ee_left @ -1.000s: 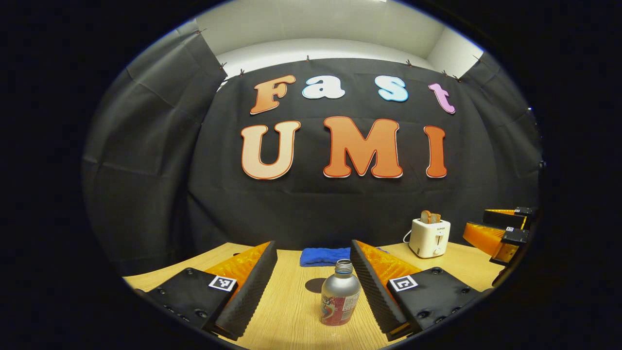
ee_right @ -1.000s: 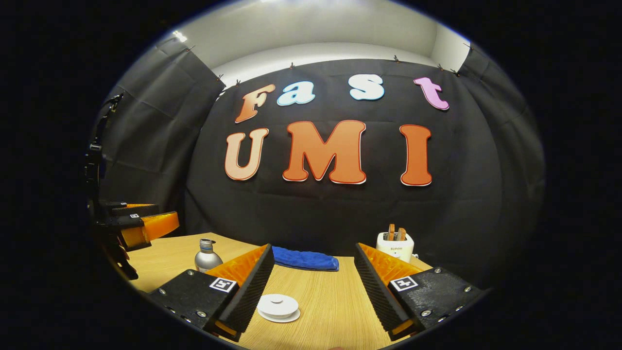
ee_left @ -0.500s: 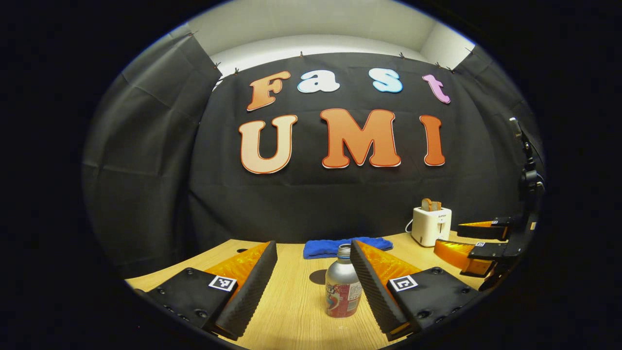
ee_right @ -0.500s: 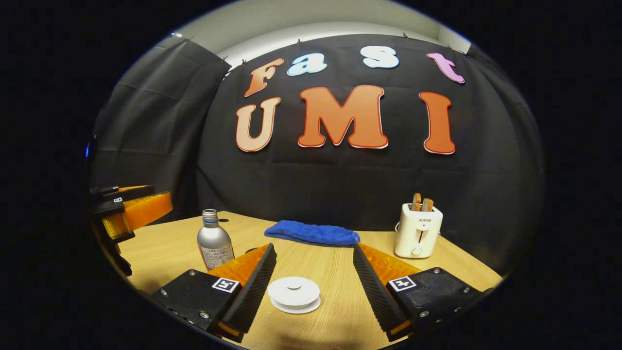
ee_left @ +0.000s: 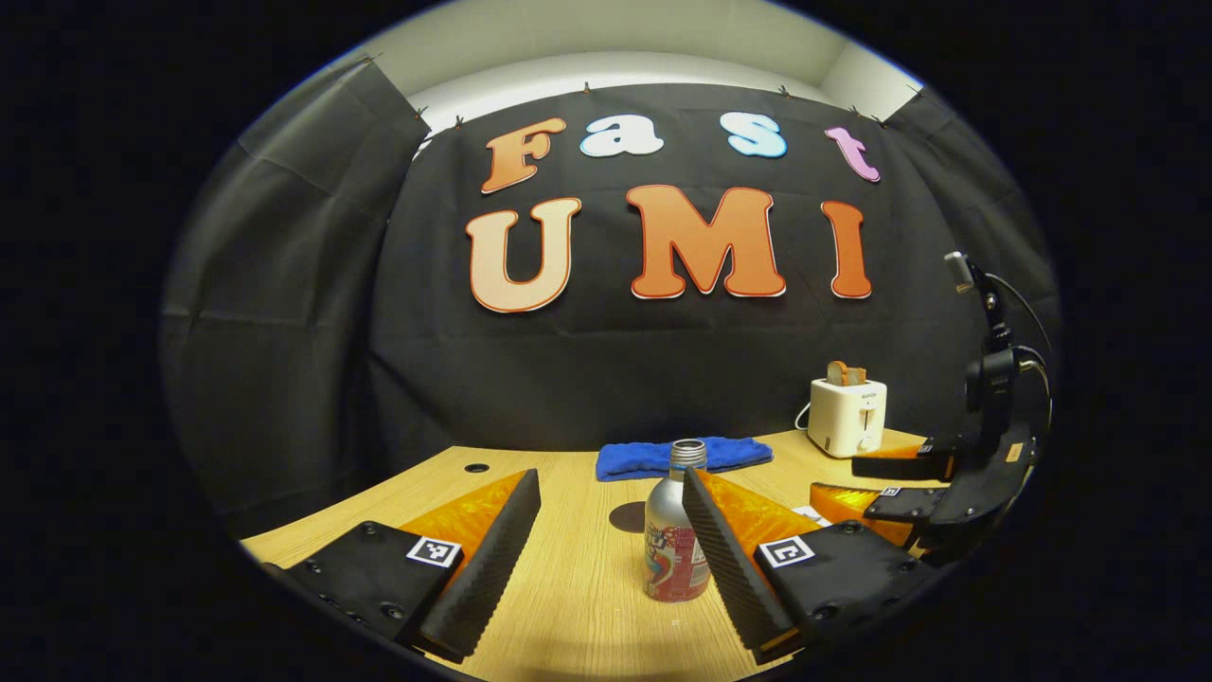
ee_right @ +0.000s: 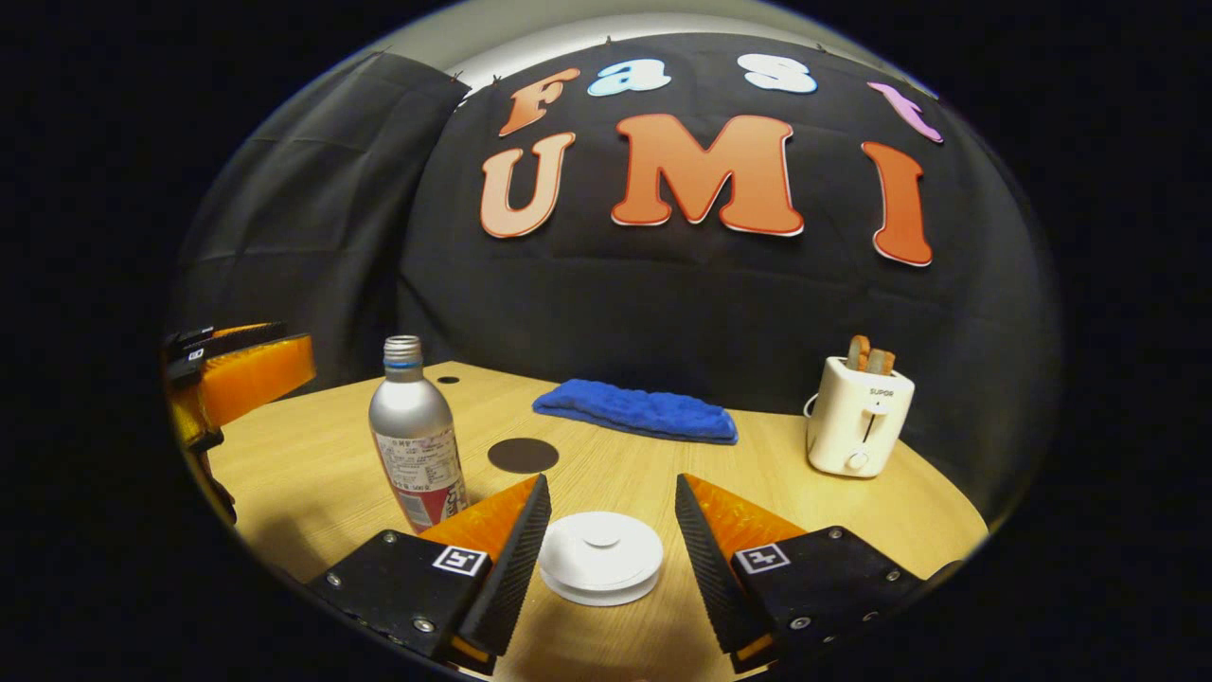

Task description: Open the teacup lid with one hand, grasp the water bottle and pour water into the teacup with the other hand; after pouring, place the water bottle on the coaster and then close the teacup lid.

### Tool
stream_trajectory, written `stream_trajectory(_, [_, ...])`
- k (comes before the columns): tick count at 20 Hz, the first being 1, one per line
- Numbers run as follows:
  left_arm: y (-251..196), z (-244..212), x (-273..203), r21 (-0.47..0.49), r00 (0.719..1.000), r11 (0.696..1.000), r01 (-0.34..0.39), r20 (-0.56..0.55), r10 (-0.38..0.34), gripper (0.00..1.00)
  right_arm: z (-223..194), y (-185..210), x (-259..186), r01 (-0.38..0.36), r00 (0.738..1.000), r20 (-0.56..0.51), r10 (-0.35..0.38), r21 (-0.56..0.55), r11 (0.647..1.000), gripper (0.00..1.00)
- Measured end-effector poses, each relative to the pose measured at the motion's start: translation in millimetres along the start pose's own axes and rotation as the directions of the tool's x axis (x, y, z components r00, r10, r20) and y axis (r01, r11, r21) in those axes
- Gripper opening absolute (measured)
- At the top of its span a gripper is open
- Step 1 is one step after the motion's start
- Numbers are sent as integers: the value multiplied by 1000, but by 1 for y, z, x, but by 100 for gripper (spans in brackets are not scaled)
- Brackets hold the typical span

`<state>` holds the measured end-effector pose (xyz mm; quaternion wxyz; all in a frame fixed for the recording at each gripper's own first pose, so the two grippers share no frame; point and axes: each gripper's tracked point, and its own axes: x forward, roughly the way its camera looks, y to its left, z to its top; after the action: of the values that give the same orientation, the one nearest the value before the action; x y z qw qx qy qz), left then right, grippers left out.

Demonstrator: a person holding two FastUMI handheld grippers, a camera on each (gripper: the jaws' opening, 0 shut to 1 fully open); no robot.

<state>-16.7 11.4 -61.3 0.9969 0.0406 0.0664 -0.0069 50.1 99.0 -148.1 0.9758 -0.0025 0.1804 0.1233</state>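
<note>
Lid (ee_right: 599,557) sits on the counter (ee_right: 312,474) between spread right tongs (ee_right: 606,540), looks light, grab its rim; smooth bottle (ee_left: 676,549) stands at left tongs' (ee_left: 606,530) 1 o'clock, tongs apart.

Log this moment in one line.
left gripper: open, bottle between fingers | right gripper: open, straddling teacup lid | coaster: bare

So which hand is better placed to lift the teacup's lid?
The right. Its open tool already straddles the white lid; the left tool is lined up on the bottle instead.
</note>
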Motion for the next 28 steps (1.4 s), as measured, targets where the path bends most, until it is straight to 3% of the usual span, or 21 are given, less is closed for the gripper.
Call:
stream_trajectory(4, [3,-6,3,6,1000,1000,-4,-17,4,98,-17,-3,11,5,999,-54,-4,15,1000,58])
stream_trajectory(9, [1,-14,6,4,999,1000,1,-37,-1,99,-35,-4,20,-12,991,-136,19,50,999,40])
stream_trajectory(15, [-14,-22,12,5,997,999,39,-59,-39,99,-33,2,21,-30,991,-127,39,68,997,22])
stream_trajectory(16, [-20,-25,13,4,996,998,55,-64,-55,100,-33,3,21,-33,991,-126,45,92,995,25])
stream_trajectory(24, [-39,-50,26,-39,985,993,111,-131,-115,99,3,-3,10,-53,998,-25,58,156,986,22])
stream_trajectory(28, [-48,-66,35,-79,975,988,132,-171,-144,99,17,-23,-1,-19,1000,7,18,157,987,22])
